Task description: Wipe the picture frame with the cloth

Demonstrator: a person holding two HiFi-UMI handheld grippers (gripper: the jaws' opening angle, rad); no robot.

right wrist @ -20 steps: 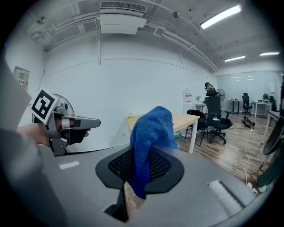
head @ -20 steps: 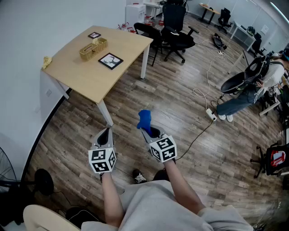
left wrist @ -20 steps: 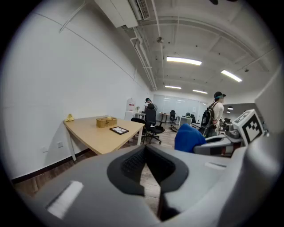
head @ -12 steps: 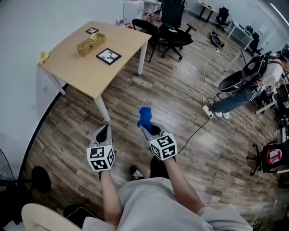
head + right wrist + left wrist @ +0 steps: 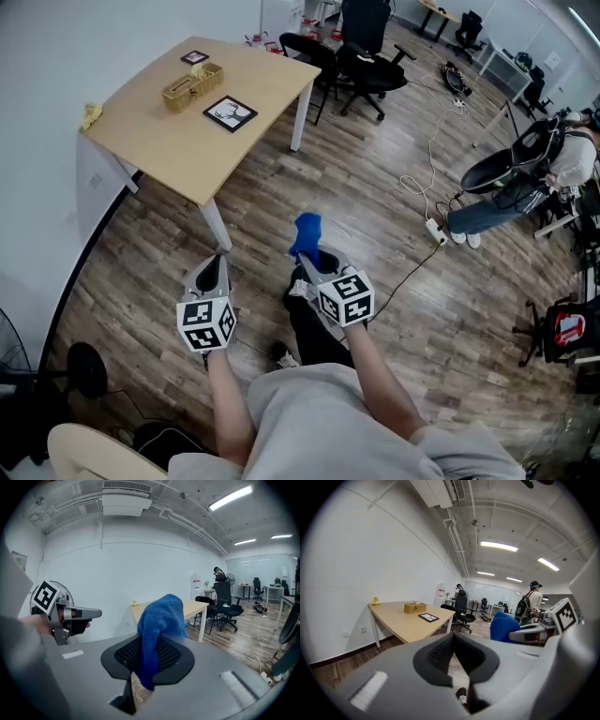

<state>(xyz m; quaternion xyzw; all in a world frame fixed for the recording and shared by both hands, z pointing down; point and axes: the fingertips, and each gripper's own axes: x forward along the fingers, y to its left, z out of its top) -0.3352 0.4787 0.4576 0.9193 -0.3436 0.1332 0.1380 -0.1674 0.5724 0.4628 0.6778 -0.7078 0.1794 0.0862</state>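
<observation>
A black picture frame [image 5: 230, 113] lies flat on the wooden table [image 5: 159, 150] far ahead, also small in the left gripper view as a dark frame [image 5: 428, 617]. My right gripper [image 5: 307, 255] is shut on a blue cloth [image 5: 305, 234], which bunches up above the jaws in the right gripper view [image 5: 159, 630]. My left gripper [image 5: 217, 265] is held over the floor short of the table's near corner, jaws shut with nothing between them [image 5: 453, 644]. Both grippers are well short of the frame.
A woven basket [image 5: 192, 86] and a second small frame [image 5: 195, 57] sit on the table, a yellow object [image 5: 90, 115] at its left corner. Black office chairs [image 5: 361, 56] stand beyond it. A power strip and cables [image 5: 436, 234] lie on the floor at right. A seated person [image 5: 525, 187] is far right.
The view has advanced slightly toward the table. My right gripper with the blue cloth has risen a little and a leg has stepped forward beneath it; the left gripper keeps its place.
</observation>
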